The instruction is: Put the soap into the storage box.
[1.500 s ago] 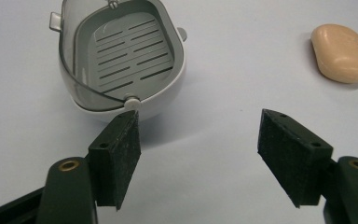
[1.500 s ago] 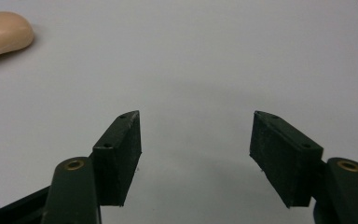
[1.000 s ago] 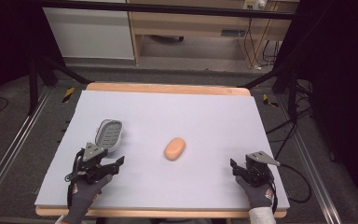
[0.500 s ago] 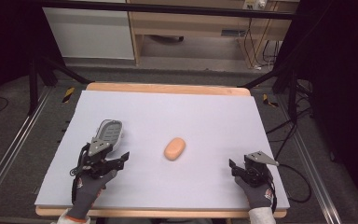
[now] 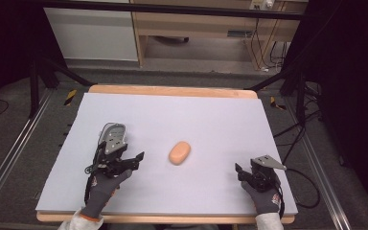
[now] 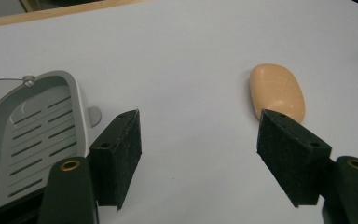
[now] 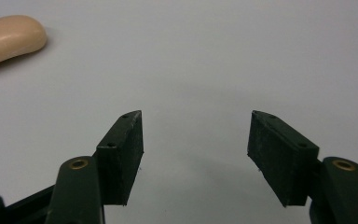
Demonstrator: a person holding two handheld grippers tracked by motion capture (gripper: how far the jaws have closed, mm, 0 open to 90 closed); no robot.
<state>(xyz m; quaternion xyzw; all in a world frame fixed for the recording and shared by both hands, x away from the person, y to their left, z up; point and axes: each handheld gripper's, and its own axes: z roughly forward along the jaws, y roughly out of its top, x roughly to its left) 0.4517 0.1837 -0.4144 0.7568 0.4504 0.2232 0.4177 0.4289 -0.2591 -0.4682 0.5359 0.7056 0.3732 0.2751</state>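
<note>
The bar of soap [image 5: 179, 152] is lying flat on the pale worktop [image 5: 211, 120], roughly in the middle, with nothing touching it. Off to its left sits a grey slotted soap dish [image 6: 25, 135], well apart from the bar. The left tongs [image 5: 124, 162] hover right beside that dish, jaws spread wide and holding nothing; in the left gripper view one jaw's tip lines up with the near end of the soap and the other sits just beside the dish rim. The right tongs [image 5: 247, 173] are parked near the front right of the worktop, also splayed open and empty, with the soap off at the far left corner of their own view. My guess is the job is soap into dish, and the left side looks closest to doing it. If so, I'd come in low and straddle the bar across its narrow width, not the long way, and centre it between the pads before squeezing. Soap's smooth and rounded, so an off-centre pinch will probably squirt it out sideways. Close gently, lift straight.
</note>
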